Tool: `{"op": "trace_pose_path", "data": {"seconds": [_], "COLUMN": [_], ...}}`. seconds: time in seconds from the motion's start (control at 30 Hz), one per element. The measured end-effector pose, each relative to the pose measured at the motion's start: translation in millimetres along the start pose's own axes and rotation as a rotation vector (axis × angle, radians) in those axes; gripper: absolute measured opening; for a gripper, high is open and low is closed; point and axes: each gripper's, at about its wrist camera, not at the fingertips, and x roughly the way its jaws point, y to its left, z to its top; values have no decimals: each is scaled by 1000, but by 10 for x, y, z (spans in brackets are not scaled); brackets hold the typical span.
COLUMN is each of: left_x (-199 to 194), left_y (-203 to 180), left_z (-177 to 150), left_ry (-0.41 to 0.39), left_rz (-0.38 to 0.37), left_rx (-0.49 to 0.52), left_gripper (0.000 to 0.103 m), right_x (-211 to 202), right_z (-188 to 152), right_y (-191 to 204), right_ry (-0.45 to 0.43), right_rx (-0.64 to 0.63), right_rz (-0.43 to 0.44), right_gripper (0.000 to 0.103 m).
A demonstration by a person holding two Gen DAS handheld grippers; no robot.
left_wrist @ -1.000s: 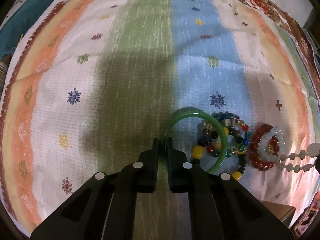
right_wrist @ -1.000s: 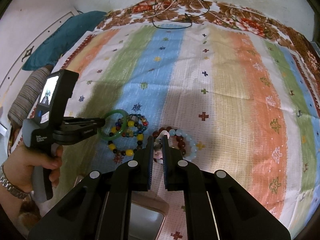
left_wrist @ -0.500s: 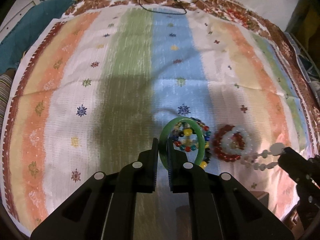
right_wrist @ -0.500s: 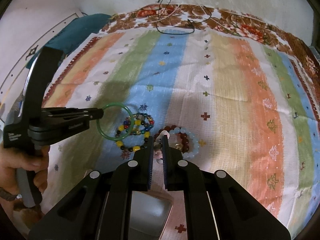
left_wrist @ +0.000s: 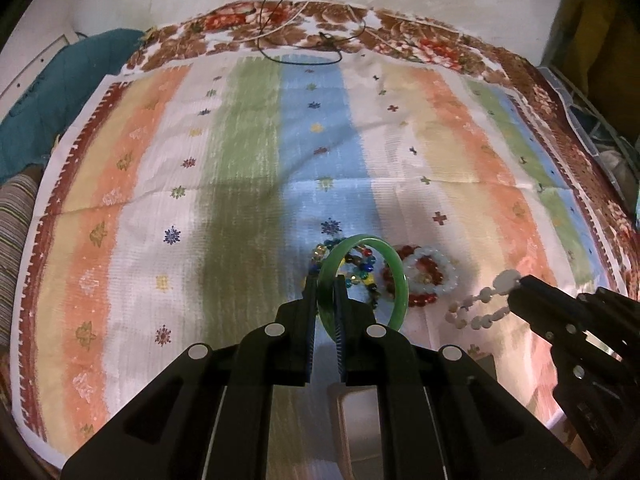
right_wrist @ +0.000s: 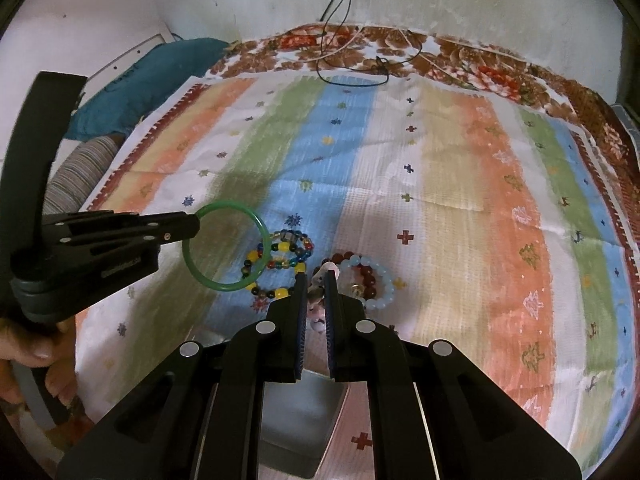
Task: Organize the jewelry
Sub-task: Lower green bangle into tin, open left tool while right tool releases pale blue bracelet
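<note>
jewelry lifted off the striped cloth

green bangle (left_wrist: 362, 280) hangs clear above the striped cloth (left_wrist: 248, 152), its rim clamped between the jaws of the left gripper (left_wrist: 327, 292). right gripper (right_wrist: 316, 284) is closed on a white bead strand (left_wrist: 478, 308), which dangles from its tips. on the cloth beneath, a multicoloured bead bracelet (right_wrist: 280, 264) lies just left of a red bead bracelet (right_wrist: 360, 276) and pale blue bead bracelet (right_wrist: 378, 280) nested together. a metal box (right_wrist: 300, 420) sits nearest.
</note>
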Motion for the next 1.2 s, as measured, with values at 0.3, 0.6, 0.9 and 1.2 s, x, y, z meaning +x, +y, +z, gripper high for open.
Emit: {"op": "trace_pose_path", "data": {"seconds": [0.3, 0.6, 0.9, 1.2], "left_x": [-368, -601, -739, -773], "left_y": [-103, -235, -260, -320], "left_z": [-146, -381, -610, -761], "left_ry": [-65, -99, -113, -104], "left_rz": [-45, -57, -55, -60], "left_rx": [27, 67, 83, 100], "left_gripper": [8, 8, 8, 9], "right_x": [-170, -344, -486, -528], "right_z": [-91, -230, -384, -522], "right_y": [25, 45, 69, 138], "right_ry": [-27, -51, -64, -46], "right_rx": [6, 6, 6, 2], "right_rz": [9, 16, 32, 60], "right_gripper": [9, 9, 9, 10]}}
